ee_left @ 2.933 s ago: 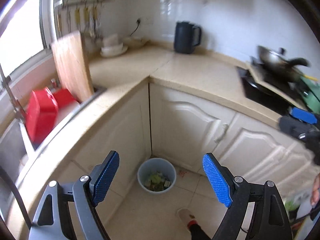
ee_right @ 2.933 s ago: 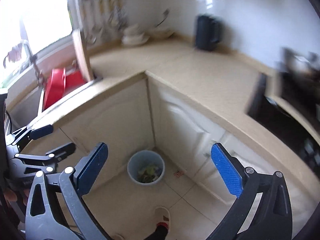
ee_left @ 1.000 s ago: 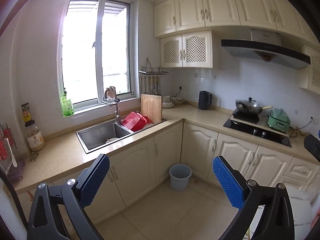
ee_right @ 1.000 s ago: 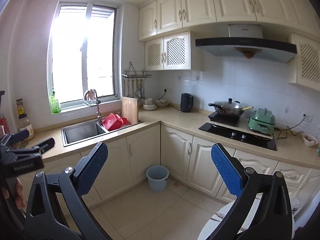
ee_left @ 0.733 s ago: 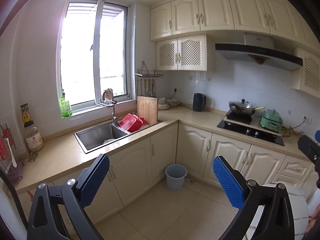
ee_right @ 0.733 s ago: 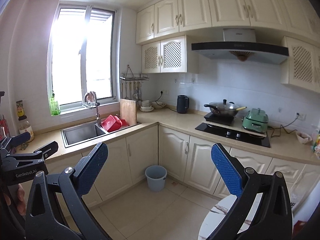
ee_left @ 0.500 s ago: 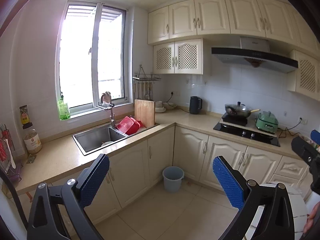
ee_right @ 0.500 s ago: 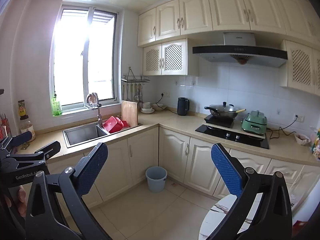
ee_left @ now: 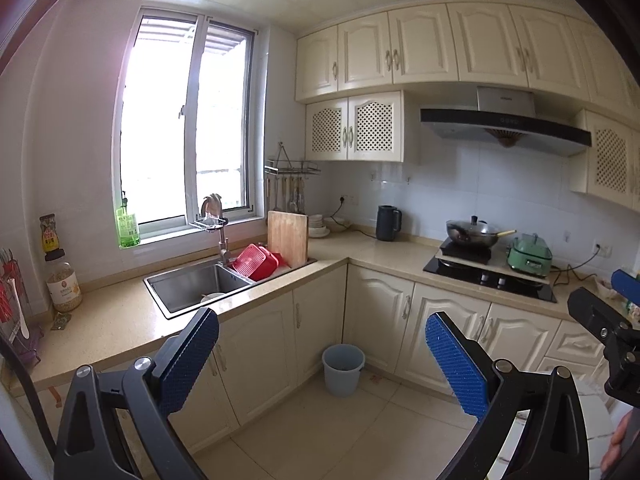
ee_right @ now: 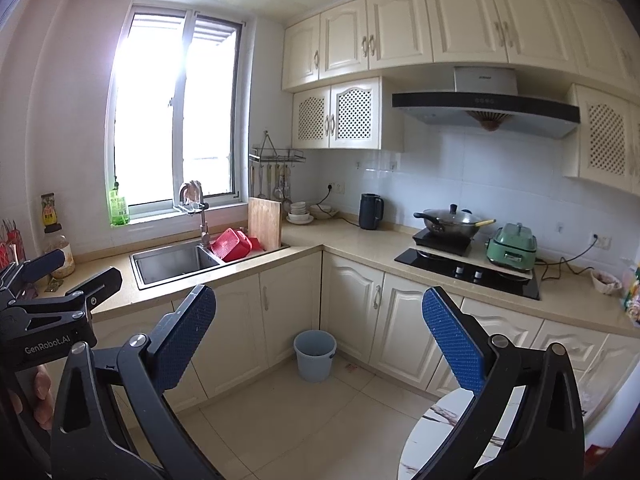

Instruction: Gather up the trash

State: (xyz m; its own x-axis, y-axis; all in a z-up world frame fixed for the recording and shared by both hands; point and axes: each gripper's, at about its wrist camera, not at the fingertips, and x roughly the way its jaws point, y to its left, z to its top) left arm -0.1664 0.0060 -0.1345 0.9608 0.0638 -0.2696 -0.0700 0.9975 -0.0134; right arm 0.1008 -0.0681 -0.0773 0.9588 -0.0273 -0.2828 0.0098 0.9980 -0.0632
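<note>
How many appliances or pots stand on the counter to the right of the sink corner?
3, perhaps more out of view. The black kettle stands by the wall, the lidded wok sits on the cooktop, and the green electric cooker is right of the wok.

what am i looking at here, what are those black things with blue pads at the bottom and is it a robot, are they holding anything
No robot here: a person holds a two-finger gripper in each hand, and each gripper carries a fisheye camera looking out along its fingers. One picture is from the left gripper, the other from the right gripper. The blue pads are the fingertips. Both grippers are open and hold nothing. Each camera also catches the other gripper at its edge.

They face an L-shaped kitchen. On the counter are a sink with a red basket, a wooden cutting board, a dark kettle, a wok on the stove and a green cooker. The blue bin stands on the floor in the corner, away from both grippers.
</note>
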